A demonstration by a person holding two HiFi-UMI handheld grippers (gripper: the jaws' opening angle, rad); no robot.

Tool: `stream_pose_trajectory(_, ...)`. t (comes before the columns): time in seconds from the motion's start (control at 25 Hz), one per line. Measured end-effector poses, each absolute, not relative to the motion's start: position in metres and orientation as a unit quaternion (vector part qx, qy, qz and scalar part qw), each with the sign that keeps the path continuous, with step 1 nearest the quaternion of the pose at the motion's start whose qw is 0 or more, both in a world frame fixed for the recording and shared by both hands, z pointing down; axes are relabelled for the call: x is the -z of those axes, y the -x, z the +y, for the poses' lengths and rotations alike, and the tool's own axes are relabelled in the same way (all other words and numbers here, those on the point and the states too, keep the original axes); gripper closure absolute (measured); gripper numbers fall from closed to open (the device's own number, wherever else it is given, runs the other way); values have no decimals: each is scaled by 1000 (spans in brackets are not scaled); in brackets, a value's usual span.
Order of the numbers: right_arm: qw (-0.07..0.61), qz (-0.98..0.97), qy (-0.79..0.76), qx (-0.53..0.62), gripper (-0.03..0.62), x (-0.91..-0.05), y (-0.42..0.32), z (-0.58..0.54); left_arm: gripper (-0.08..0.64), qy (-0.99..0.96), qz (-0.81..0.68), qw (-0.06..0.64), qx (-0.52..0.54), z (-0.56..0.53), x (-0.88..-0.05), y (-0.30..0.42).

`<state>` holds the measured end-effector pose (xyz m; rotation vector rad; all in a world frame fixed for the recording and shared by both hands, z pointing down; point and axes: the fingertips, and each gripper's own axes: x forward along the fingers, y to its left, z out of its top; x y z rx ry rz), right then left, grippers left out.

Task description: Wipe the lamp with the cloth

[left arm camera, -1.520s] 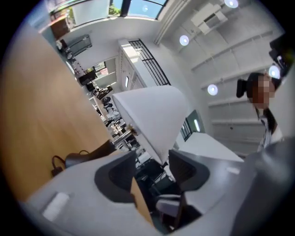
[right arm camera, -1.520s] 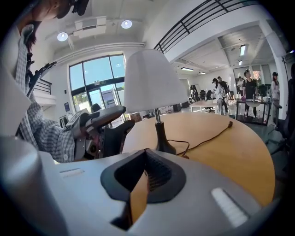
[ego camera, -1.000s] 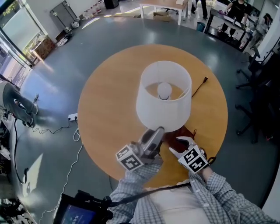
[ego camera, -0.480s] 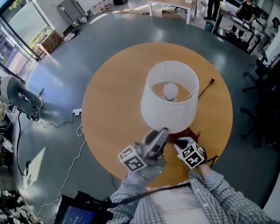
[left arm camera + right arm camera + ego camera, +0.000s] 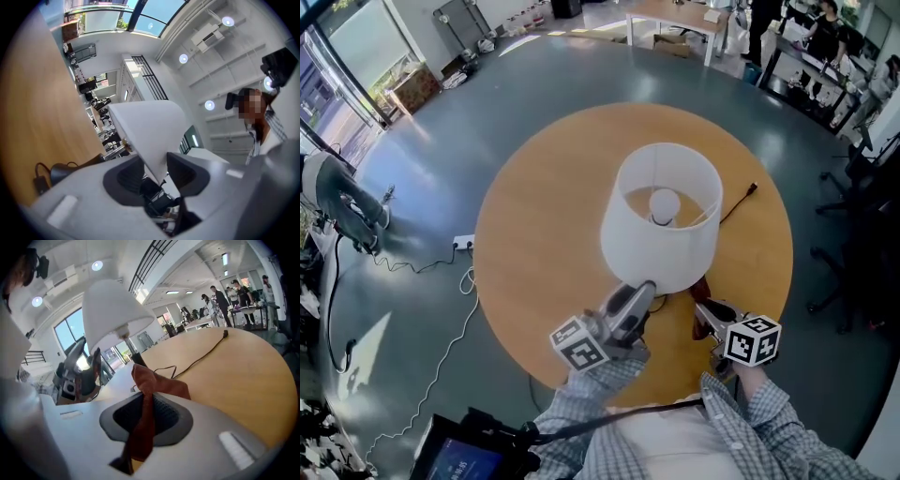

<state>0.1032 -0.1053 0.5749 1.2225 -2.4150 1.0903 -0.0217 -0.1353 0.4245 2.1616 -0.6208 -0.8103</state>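
So the right gripper (image 5: 705, 315) just closed on the rust-red cloth (image 5: 149, 391) and swung right (left gripper (image 5: 641, 292) stays clamped on the white lampshade (image 5: 659, 236)).

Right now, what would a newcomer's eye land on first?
The lamp with its big white shade, standing at the middle of the round wooden table. Next, the left gripper, its jaws straddling the shade's lower rim; whether they pinch it is unclear. Then the rust-red cloth between the right gripper's jaws, which have just been closing on it.
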Motion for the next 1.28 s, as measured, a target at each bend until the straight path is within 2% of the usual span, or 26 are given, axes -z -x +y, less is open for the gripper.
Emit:
stream_pose_trajectory(0.28,-22,-843,-441,-307,537,-452,-136,-136,407,-841,-246,366,313,-134,-424,15)
stream_pose_trajectory(0.52,-55,-882,-423,-201,537,-361,-118,-136,407,-840,-252,368,309,-133,-425,15)
stream_pose_trajectory(0.84,-11,-926,-363,-103,537,-311,-45,-124,410,-841,-255,365,307,-134,-425,16)
stream_pose_trajectory(1.28,46,-953,-288,-83,537,-318,57,-124,413,-843,-255,364,304,-135,-427,16)
